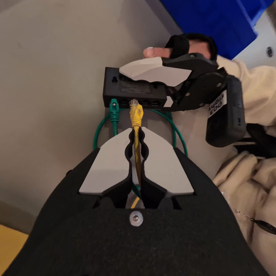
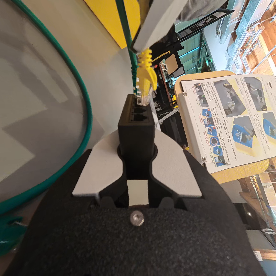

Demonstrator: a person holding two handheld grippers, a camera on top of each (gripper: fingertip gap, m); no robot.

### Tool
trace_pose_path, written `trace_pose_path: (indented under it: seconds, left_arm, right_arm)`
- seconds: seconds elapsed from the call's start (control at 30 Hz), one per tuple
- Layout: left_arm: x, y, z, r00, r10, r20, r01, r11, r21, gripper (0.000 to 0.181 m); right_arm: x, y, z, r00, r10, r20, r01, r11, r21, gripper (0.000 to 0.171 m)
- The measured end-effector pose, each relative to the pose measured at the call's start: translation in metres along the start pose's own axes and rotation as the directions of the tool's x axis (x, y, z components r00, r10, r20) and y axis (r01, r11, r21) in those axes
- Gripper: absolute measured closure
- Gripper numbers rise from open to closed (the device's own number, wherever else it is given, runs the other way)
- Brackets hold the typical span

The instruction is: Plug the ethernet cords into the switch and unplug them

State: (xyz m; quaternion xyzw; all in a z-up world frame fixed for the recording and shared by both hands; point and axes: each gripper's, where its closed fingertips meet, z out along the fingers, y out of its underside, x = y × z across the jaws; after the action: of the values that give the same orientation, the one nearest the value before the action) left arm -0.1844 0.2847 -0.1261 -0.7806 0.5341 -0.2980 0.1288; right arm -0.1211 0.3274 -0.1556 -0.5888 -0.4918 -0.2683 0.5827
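With bare grey table [image 1: 52,59] lying open to its left, the black switch [image 1: 134,89] is being clamped endwise by the right gripper [image 2: 138,149], while the yellow cord [image 1: 136,118], its plug tip at a middle port beside the seated green cord [image 1: 114,115], is being pinched by the left gripper [image 1: 136,131], seating depth being indiscernible.

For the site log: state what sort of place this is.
Probably a workshop or lab data-collection station. An illustrated instruction sheet is clipped on a board beside the work surface, a blue bin sits nearby, and metal racks stand behind.
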Motion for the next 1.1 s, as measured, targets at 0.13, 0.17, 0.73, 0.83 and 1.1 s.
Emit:
trace_pose_path:
  seconds: [0.13,0.17,0.73,0.83,1.1]
  left_arm:
    - [0.003,0.007,0.003,1.000,-0.025,-0.010,0.024,0.998,-0.050,0.176]
    - [0.004,0.007,0.002,0.998,-0.045,-0.034,0.043,0.998,-0.044,0.176]
    - [0.005,-0.008,-0.003,0.861,-0.300,-0.410,0.382,0.915,0.133,0.176]
    - [0.005,-0.010,-0.003,0.861,-0.302,-0.410,0.400,0.899,0.178,0.176]
    - [0.006,-0.007,-0.004,0.826,-0.303,-0.475,0.458,0.852,0.253,0.176]
  right_arm:
    - [-0.002,-0.002,-0.001,1.000,-0.021,0.001,0.021,1.000,0.008,0.140]
    - [-0.002,-0.003,-0.001,1.000,-0.021,-0.001,0.021,1.000,0.011,0.140]
    - [0.005,-0.002,-0.002,0.998,-0.040,-0.044,0.040,0.999,0.000,0.140]
    - [0.005,-0.001,-0.002,0.999,-0.025,-0.040,0.025,1.000,-0.002,0.140]
    - [0.003,-0.002,-0.001,0.999,-0.042,-0.033,0.043,0.999,0.001,0.140]
